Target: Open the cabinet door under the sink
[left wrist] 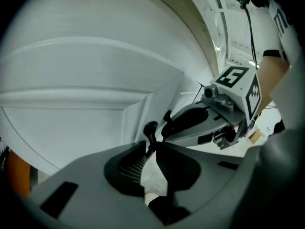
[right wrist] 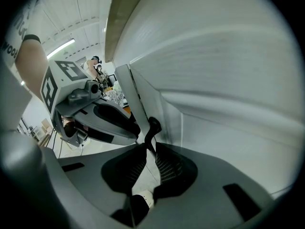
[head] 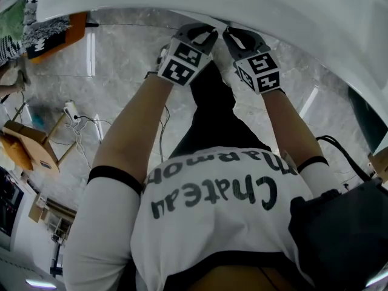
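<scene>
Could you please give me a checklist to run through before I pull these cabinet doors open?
1. Left tongs shut on the left handle: ok.
2. Right tongs shut on the right handle: ok.
3. Handles seated deep in the tongs: not ok, only the tips pinch them.
4. Swing room past the person's legs: cannot tell.
5. Cabinet doors free to move: cannot tell.

My left gripper (left wrist: 151, 149) and right gripper (right wrist: 148, 151) are grey, each cube (head: 183, 62) patterned with black squares on white. The left handle (left wrist: 150, 129) and right handle (right wrist: 153, 126) are black against white cabinet doors (left wrist: 86, 89). The floor (head: 121, 59) is marbled grey; my white shirt (head: 212, 211) has black lettering
</scene>
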`<state>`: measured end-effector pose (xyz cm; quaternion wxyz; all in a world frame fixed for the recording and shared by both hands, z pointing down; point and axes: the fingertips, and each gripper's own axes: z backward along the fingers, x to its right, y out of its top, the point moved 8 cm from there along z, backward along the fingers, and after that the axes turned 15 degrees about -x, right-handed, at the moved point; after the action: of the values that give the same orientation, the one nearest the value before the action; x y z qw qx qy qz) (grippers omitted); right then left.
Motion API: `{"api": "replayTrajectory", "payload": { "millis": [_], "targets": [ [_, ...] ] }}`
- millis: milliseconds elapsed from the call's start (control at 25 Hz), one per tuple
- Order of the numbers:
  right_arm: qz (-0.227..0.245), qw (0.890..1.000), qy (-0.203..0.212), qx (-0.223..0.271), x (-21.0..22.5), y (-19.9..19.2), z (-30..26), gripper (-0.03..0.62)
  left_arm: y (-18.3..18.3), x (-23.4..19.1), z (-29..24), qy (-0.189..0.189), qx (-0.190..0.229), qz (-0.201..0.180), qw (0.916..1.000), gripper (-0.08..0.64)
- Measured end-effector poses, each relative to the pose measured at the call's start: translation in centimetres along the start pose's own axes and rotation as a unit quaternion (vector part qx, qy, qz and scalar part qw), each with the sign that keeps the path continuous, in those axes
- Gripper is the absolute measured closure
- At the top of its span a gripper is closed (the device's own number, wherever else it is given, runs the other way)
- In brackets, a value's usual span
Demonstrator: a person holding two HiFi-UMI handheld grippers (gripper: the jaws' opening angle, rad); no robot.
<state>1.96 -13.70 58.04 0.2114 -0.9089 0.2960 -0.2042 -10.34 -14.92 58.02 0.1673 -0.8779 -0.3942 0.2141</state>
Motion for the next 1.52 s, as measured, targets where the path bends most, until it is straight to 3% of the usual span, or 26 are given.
{"api": "replayTrajectory", "payload": {
  "millis": [600, 800, 1040, 1200, 1520],
  "targets": [
    [0.093, 0.994, 0.009, -0.061, -2.7, -2.8, 1.5, 0.546, -2.8, 1.7, 1.3, 0.034, -0.062, -0.085, 0.9939, 0.506],
    [0.12, 0.99, 0.009, -0.076, -3.3, -3.7, 1.9, 0.548, -4.3, 2.2, 1.8, 0.042, -0.061, -0.071, 0.9947, 0.506],
    [0.153, 0.984, 0.011, -0.089, -4.2, -5.1, 2.2, 0.549, -5.2, 2.2, 2.2, 0.05, -0.074, -0.104, 0.9906, 0.509],
    [0.177, 0.979, 0.004, -0.102, -4.8, -6.4, 2.9, 0.549, -6.0, 2.6, 2.6, 0.048, -0.08, -0.087, 0.9918, 0.511],
    [0.214, 0.968, 0.001, -0.129, -5.8, -8.9, 4.3, 0.551, -8.1, 3.4, 3.6, 0.055, -0.1, -0.102, 0.9883, 0.511]
  ]
}}
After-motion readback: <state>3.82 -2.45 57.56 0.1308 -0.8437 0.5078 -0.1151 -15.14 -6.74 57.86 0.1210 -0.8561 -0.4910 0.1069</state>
